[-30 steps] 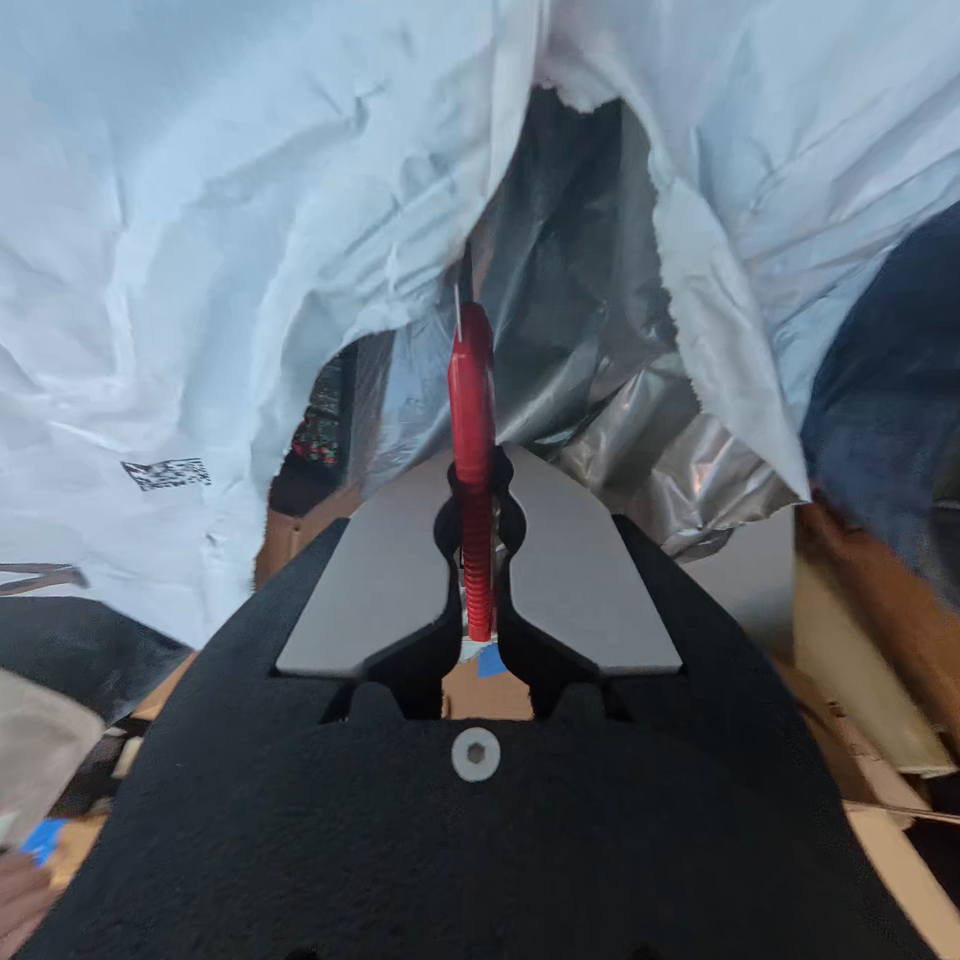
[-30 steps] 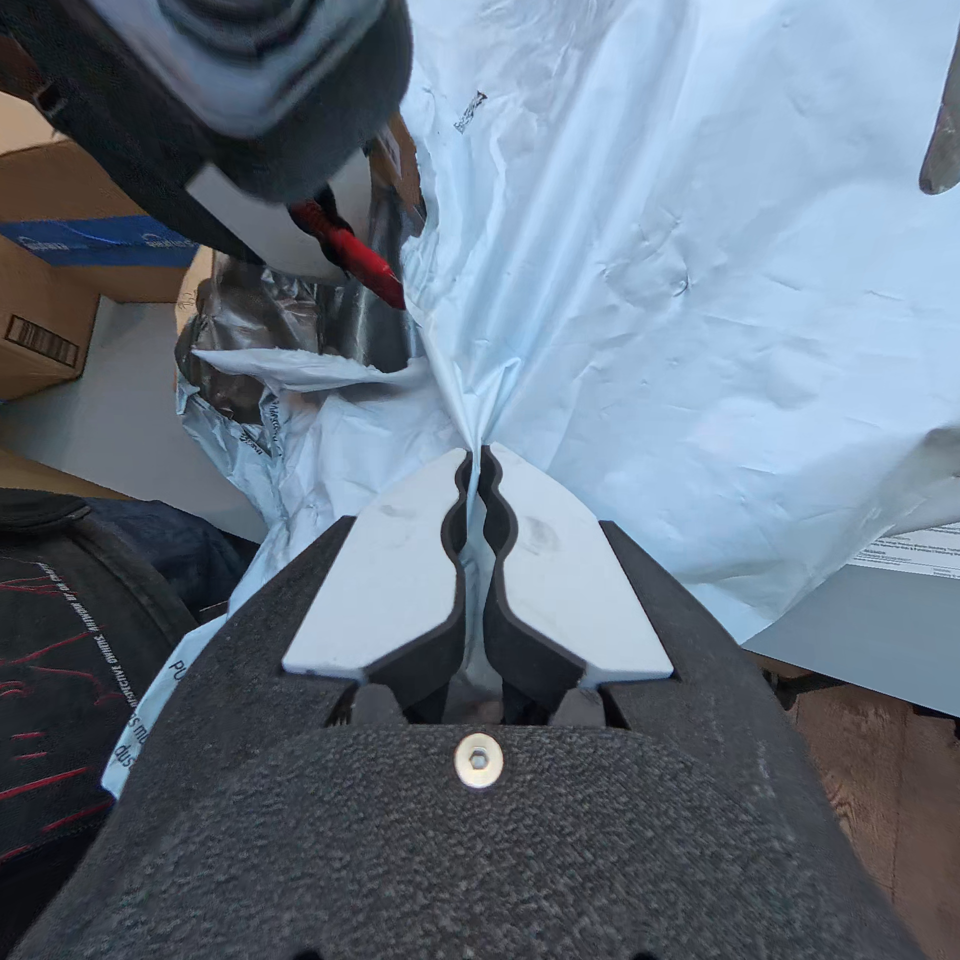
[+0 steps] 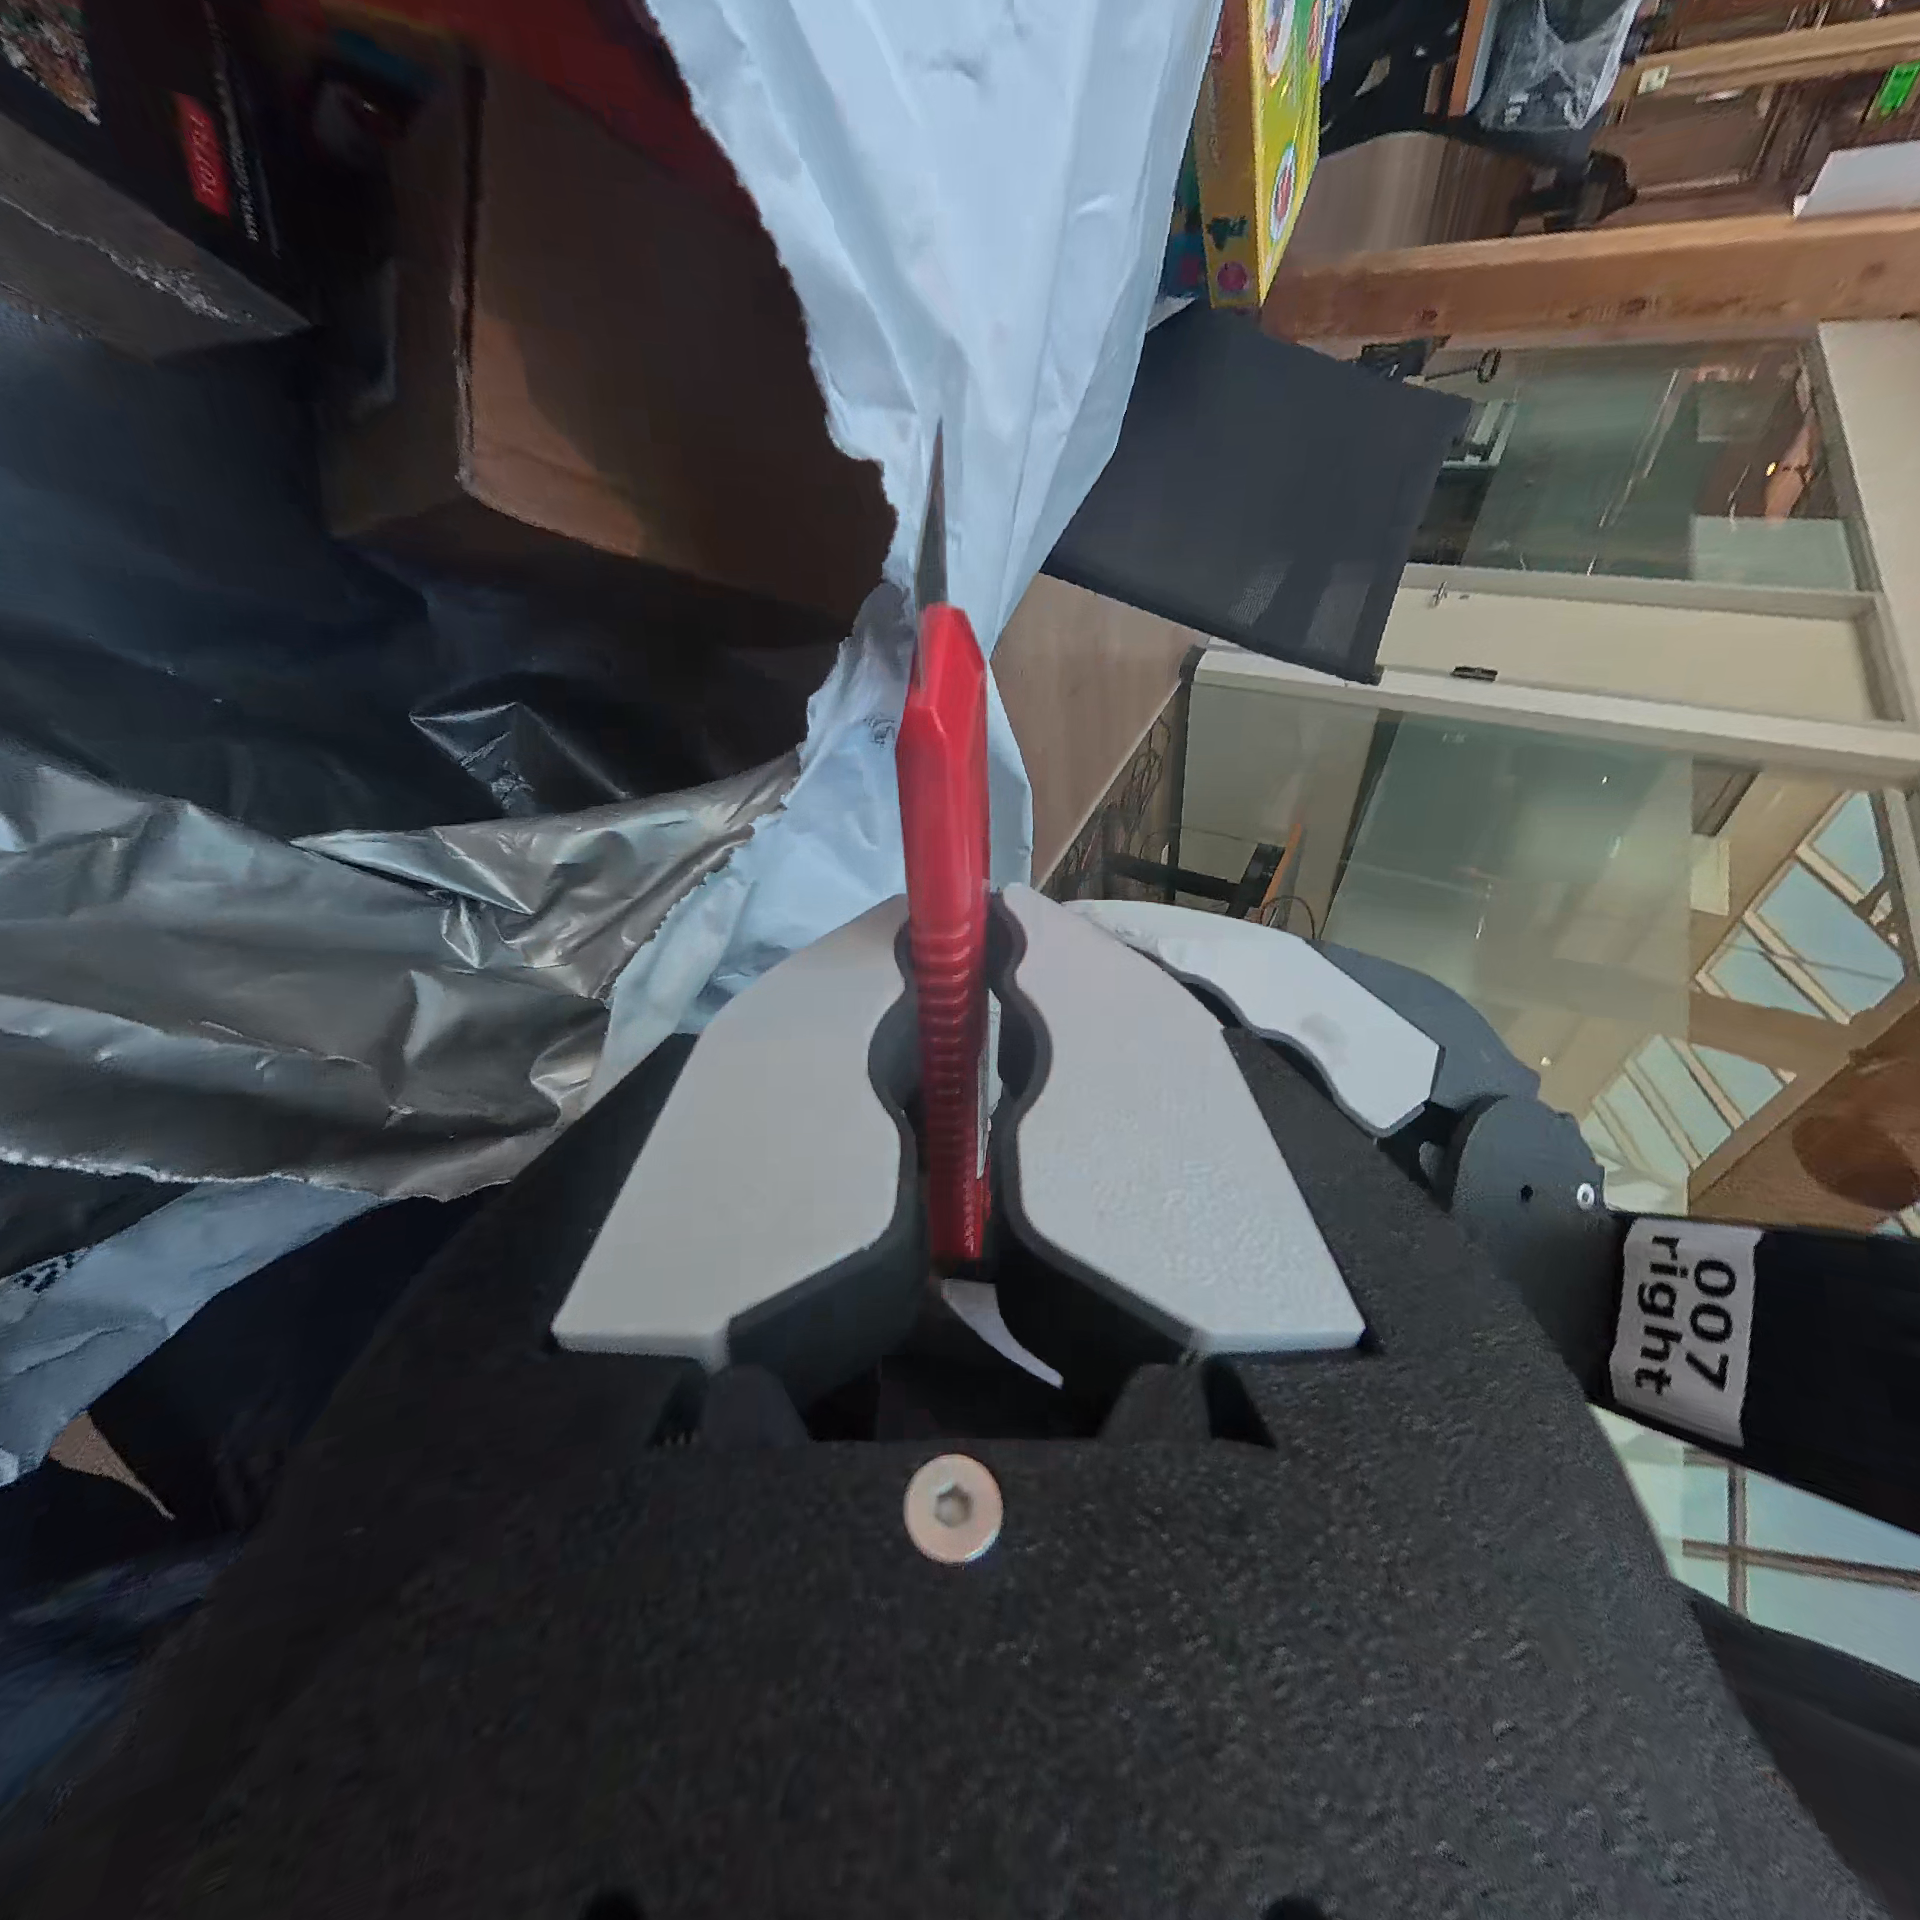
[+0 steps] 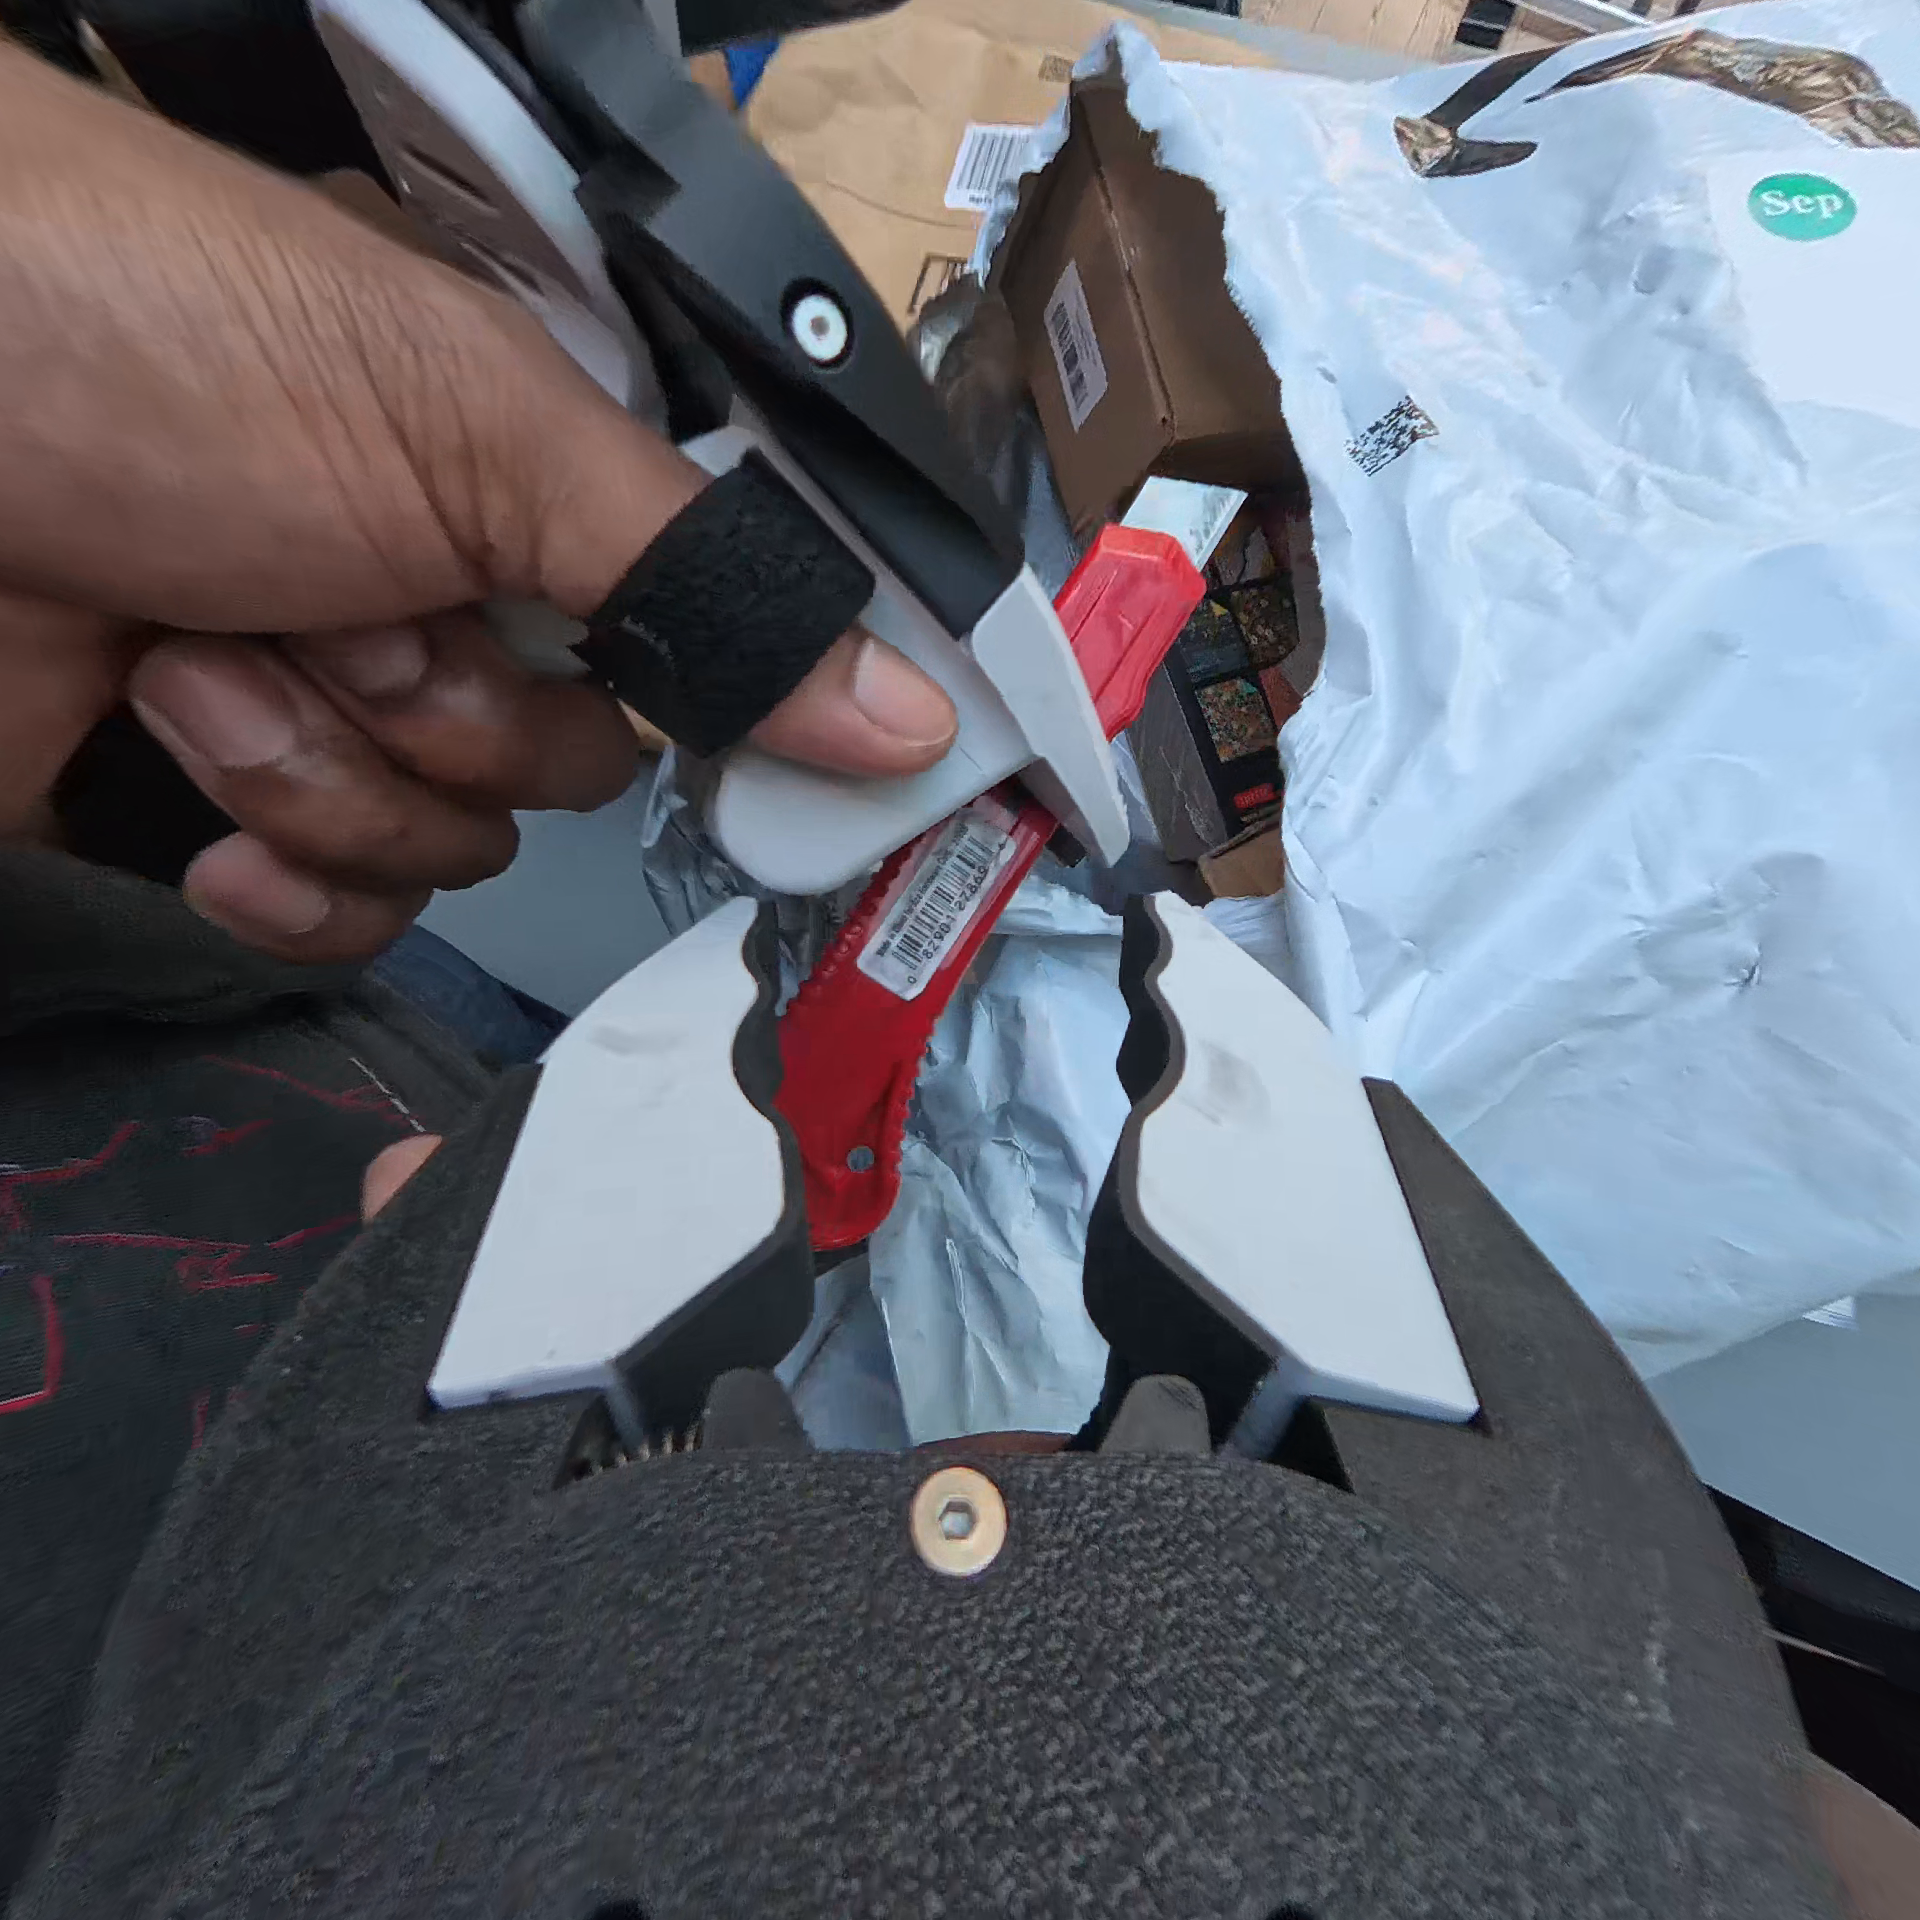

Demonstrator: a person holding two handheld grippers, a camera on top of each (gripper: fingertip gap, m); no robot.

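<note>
The red utility knife [image 3: 943,935] was clamped upright between the fingers of the left gripper [image 3: 961,914], its blade tip set against the torn edge of a white plastic mailer bag [image 3: 966,260]. The right gripper [image 4: 945,925] was spread wide, grasping nothing, with the knife handle just beside its left finger. Brown cardboard boxes [image 4: 1117,312] were seen inside the torn bag. A hand [image 4: 312,468] was wrapped around the left gripper.

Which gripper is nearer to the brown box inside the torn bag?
Left. The left gripper, shut on the red knife, reaches toward the bag opening where the box sits. The right gripper is open, farther back.
</note>
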